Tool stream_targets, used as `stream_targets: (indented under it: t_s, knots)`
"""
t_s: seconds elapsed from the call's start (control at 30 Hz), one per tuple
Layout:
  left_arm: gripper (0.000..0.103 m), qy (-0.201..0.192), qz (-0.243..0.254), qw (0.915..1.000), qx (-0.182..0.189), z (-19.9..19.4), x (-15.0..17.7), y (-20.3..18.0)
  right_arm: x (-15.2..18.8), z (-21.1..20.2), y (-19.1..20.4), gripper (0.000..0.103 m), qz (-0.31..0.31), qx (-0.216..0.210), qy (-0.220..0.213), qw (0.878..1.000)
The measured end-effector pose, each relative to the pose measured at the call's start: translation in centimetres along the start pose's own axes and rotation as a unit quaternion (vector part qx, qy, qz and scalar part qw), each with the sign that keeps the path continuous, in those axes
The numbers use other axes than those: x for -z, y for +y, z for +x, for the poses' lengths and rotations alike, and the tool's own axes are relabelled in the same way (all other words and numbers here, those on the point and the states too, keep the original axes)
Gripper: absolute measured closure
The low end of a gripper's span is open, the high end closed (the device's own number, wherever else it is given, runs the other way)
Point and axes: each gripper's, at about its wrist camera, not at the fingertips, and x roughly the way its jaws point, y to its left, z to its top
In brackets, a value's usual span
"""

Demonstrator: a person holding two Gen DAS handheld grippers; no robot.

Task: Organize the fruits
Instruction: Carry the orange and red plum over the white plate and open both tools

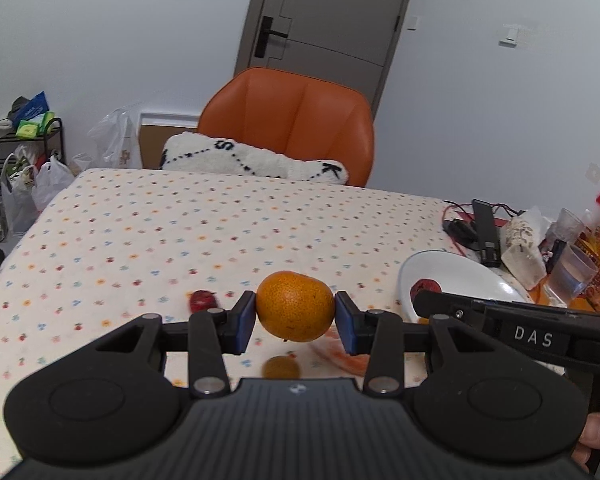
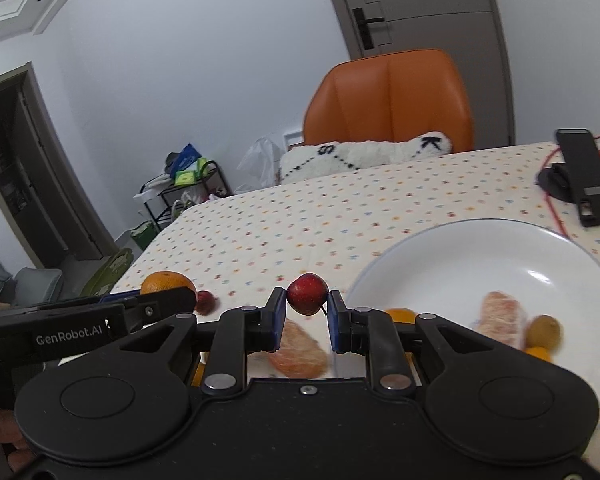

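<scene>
L gripper (image 1: 295, 312) is pinching mandarin (image 1: 295, 306) btwn blue pads; R gripper (image 2: 307, 308) is pinching small red fruit (image 2: 307, 293) beside white plate (image 2: 500, 248).

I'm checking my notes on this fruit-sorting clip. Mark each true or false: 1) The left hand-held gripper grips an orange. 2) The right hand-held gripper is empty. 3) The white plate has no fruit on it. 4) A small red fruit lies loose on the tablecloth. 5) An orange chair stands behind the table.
1) True: the left hand-held gripper clamps the orange.
2) False: the right hand-held gripper holds a small red fruit.
3) False: the white plate holds a peeled citrus piece and a kiwi.
4) True: loose red fruit.
5) True: orange chair.
</scene>
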Motion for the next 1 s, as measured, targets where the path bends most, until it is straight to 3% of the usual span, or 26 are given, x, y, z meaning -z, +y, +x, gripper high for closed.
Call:
stream_targets:
  t_s: [1.0]
  knots:
    - [0.062,0.036,0.057,0.9928,0.099,4.1,1.2,-9.7,0.8,-5.9,-8.4,0.082,0.049,0.105,-0.024,0.993]
